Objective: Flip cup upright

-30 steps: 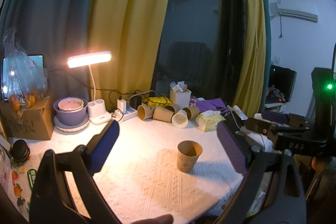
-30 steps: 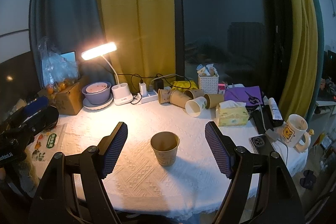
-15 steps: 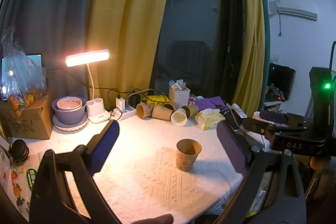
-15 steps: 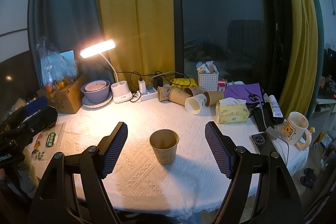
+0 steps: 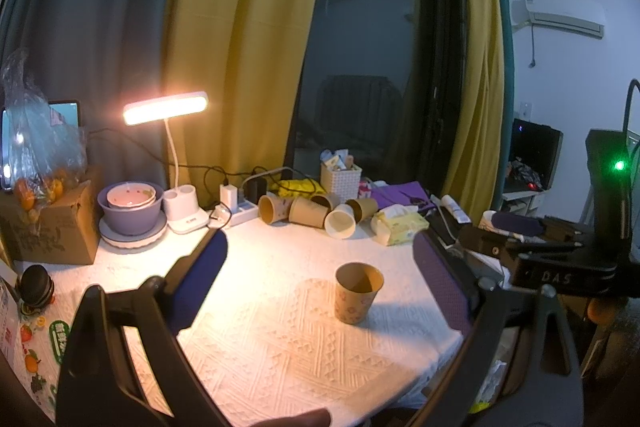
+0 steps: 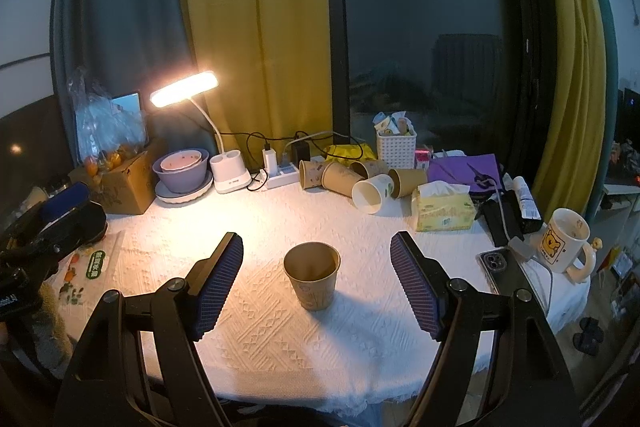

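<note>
Cup: the small brown paper cup with a faint printed pattern (image 6: 313, 275) stands upright, mouth up, on the white embossed cloth covering the round surface (image 6: 280, 339); nothing touches it.
Right claw (image 6: 316, 287): mine, spread wide and empty, the cup between and just beyond the blue ribbed pads (image 6: 218, 283), apart from both.
Left claw (image 5: 320, 283): mine too, spread wide, holding nothing; the cup sits nearer its right-hand pad but clear of it.
Progress: I judge the flip done, since the cup rests on its base with its rim level.
Left to do: as far as I can see, only to draw both claws away without knocking it.
Background: a heap of tipped paper cups (image 6: 352, 179) lies near the window, well apart from mine.
</note>
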{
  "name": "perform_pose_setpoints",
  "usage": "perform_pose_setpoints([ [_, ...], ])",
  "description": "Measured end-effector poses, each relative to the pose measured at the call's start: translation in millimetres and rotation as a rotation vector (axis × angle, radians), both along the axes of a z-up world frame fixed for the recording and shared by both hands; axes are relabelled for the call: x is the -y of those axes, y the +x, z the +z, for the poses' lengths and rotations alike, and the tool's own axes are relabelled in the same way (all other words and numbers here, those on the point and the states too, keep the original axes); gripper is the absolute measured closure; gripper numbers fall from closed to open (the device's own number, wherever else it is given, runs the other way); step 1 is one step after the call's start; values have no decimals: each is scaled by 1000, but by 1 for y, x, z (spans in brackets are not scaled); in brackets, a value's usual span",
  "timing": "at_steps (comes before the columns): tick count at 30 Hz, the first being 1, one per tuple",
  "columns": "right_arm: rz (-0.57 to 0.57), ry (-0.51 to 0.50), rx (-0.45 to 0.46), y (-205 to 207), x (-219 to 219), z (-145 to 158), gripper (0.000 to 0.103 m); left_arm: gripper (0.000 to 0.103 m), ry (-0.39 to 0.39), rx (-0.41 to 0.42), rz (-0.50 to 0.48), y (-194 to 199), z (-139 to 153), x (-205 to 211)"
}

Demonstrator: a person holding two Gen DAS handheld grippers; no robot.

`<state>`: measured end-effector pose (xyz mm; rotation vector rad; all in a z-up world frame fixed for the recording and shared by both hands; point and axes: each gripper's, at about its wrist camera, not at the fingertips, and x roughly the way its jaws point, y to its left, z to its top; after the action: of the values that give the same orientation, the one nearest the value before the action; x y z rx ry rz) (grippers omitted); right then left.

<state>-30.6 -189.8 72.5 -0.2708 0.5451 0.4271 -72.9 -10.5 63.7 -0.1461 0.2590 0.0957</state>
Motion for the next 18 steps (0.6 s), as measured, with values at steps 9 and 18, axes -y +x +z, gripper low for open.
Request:
perform_pose_setpoints([
  [9,-1,0,-1,-1,0,-1,24,8,0,0,0,0,0,0],
  [18,-3,1,-6,0,0,-2,24,8,-1,-2,0,1,0,1],
])
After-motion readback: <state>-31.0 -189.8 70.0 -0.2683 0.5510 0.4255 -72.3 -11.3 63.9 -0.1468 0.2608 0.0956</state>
